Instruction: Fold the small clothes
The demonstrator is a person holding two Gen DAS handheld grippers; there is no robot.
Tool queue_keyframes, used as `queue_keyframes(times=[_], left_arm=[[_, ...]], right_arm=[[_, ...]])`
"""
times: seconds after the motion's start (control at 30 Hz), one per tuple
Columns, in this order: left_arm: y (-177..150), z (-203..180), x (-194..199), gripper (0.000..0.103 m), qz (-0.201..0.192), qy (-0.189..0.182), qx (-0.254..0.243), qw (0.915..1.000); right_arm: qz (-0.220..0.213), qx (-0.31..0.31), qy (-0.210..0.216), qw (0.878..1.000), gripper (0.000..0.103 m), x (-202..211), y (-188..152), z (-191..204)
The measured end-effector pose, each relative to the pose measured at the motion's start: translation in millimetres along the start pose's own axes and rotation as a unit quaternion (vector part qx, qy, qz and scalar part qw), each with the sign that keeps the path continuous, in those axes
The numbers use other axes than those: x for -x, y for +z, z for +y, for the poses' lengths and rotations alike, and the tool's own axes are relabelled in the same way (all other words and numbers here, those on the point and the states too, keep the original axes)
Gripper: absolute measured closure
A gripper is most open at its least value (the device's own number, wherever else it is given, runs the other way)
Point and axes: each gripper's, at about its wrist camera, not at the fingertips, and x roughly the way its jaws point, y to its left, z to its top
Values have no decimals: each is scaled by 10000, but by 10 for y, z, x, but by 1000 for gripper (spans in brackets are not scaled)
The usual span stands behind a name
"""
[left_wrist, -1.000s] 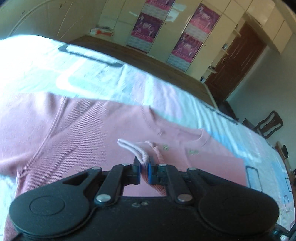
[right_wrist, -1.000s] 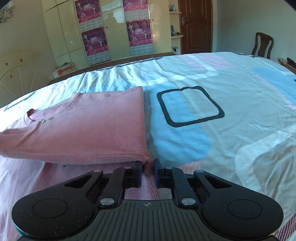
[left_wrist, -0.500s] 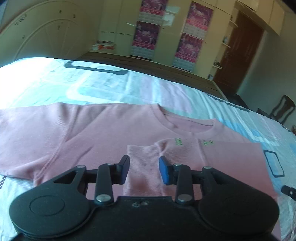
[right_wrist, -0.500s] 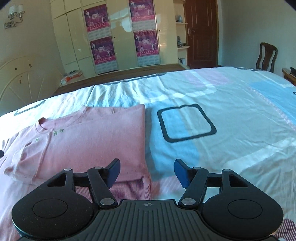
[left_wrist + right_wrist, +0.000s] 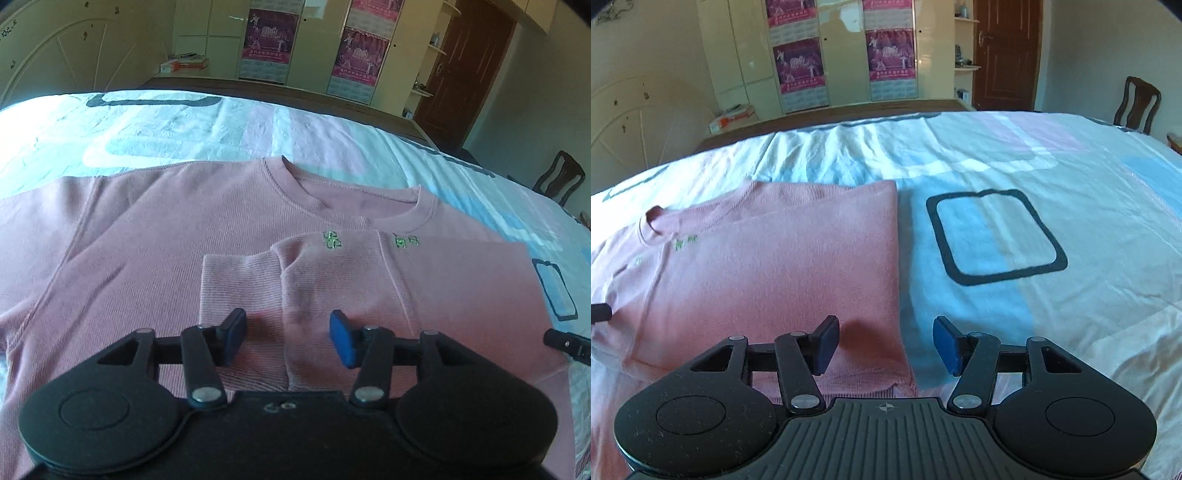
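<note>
A pink long-sleeved top (image 5: 155, 243) lies flat on the bed, neck away from me. Its right side and sleeve are folded over onto the chest, with the cuff (image 5: 240, 280) lying in the middle. My left gripper (image 5: 288, 341) is open and empty, just above the folded sleeve. In the right wrist view the top (image 5: 768, 266) shows its straight folded edge. My right gripper (image 5: 886, 345) is open and empty over that edge near the hem. The unfolded left sleeve runs off the left of the left wrist view.
The bed sheet (image 5: 1071, 206) has blue, pink and white blocks and a dark square outline (image 5: 993, 236). A wardrobe with posters (image 5: 842, 55), a brown door (image 5: 1006, 55) and a wooden chair (image 5: 1136, 105) stand beyond the bed. A headboard (image 5: 62, 59) is at the left.
Both grippers were shut on the pink fabric a second ago. They have let it go, opened wide and pulled back and up. The folded side now lies flat.
</note>
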Motion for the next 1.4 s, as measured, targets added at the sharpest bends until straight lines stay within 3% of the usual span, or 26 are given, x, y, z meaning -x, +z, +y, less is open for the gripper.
queue_keyframes(times=[0.03, 0.07, 0.17, 0.27, 0.37, 0.47, 0.67, 0.9, 1.2, 1.4], left_arm=[[4, -8, -11, 39, -49, 93, -41, 9999], [-1, -2, -28, 37, -59, 151, -50, 9999], [-25, 26, -108, 37, 47, 219, -36, 9997], [-8, 19, -49, 36, 93, 211, -99, 9997], [16, 98, 90, 32, 44, 216, 16, 9998], [10, 280, 276, 23, -108, 354, 197, 9991], [-91, 891, 608, 23, -186, 606, 916, 9938], [-254, 1703, 965, 23, -294, 1153, 1542, 9808], [-379, 2571, 1131, 24, -334, 1540, 2197, 9628], [-482, 3184, 1143, 26, -434, 1629, 3000, 9389]], right_arm=[[-77, 31, -14, 10000, 46, -1, 37, 11], [-95, 36, -1, 9999, 46, -23, 71, 21], [-122, 33, 98, 9999, 46, -96, 167, 118], [270, 247, -38, 9993, 46, -250, 121, 216], [254, 69, 9, 9997, 46, -176, 86, 183], [28, 113, 149, 9998, 46, 27, 102, 270], [-254, 318, 757, 9963, 46, 326, 115, 757], [-198, 735, 1313, 9884, 46, 317, -3, 1472], [2, 996, 1552, 9829, 45, 73, -51, 2169], [18, 1223, 1696, 9779, 45, -17, -88, 2593]])
